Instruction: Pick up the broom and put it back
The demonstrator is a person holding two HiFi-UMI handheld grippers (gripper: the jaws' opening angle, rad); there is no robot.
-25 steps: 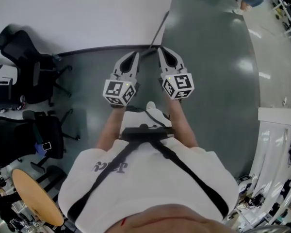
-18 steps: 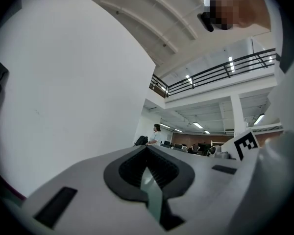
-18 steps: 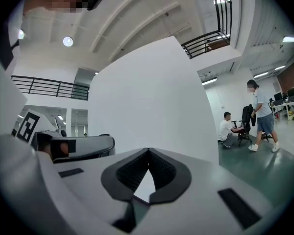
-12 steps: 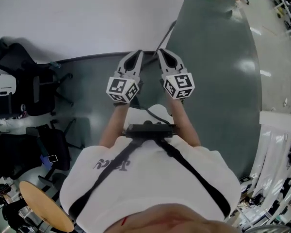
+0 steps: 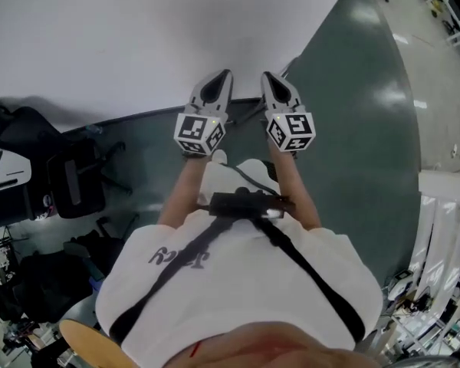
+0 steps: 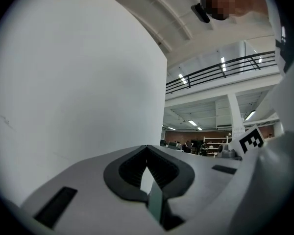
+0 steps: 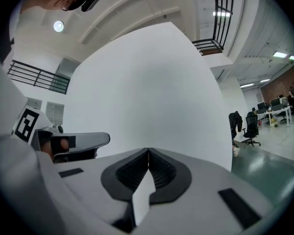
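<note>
The broom shows only as a thin dark handle (image 5: 290,65) leaning at the foot of the white wall (image 5: 138,37), just right of my right gripper's tip. A short dark stretch of it shows between the two grippers low down. Its head is hidden. Both grippers are held level, side by side, and point at the wall. In the head view the left gripper (image 5: 224,75) and the right gripper (image 5: 267,76) are both apart from the handle. The left gripper (image 6: 146,149) is shut with nothing in it. The right gripper (image 7: 148,151) is shut and empty too.
Black office chairs (image 5: 69,179) stand at the left along the wall's dark baseboard. A round wooden tabletop (image 5: 84,345) sits at the lower left. White shelving (image 5: 445,205) lines the right side. Open grey-green floor (image 5: 360,129) stretches right, towards far desks and chairs (image 7: 252,126).
The person has walked up to the wall, and both grippers moved forward with them. The broom handle, ahead of the grippers before, now lies beside the right gripper's tip.
</note>
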